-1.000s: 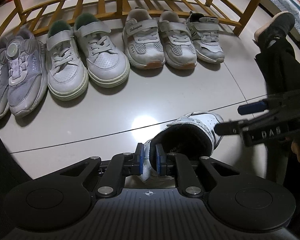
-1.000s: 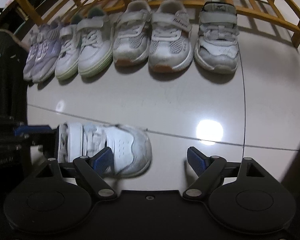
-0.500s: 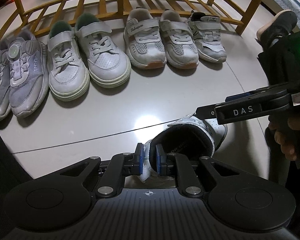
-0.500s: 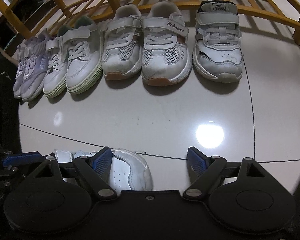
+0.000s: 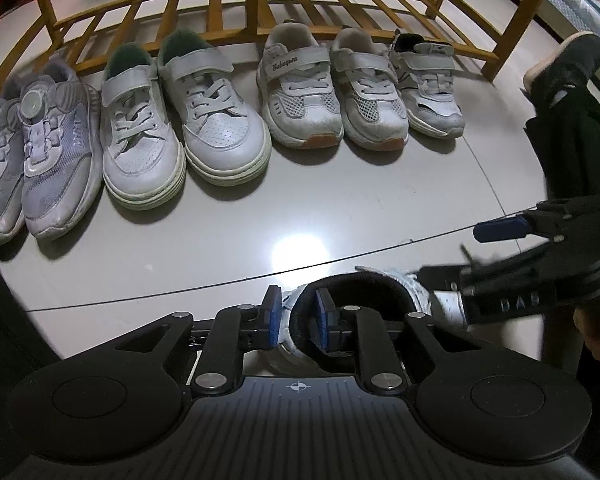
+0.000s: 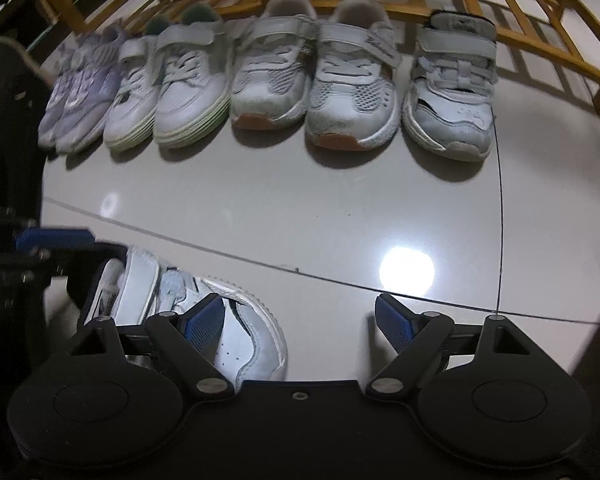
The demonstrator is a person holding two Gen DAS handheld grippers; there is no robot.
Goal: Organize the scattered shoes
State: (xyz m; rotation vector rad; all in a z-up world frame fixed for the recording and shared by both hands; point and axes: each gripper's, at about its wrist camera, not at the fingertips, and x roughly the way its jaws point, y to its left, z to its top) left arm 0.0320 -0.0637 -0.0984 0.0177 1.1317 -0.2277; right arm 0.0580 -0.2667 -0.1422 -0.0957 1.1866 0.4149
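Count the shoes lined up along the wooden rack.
7: two lavender sneakers at left, two green-lined white sneakers, two mesh sneakers, one grey-white sneaker at right. None look hidden.

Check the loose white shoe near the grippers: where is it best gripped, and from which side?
Best by the collar wall at the heel, from behind and above. The loose shoe lies upright with its padded opening facing up, so one finger can drop inside and one outside. The left gripper already pinches that rim. The right gripper is open, its left finger over the toe.
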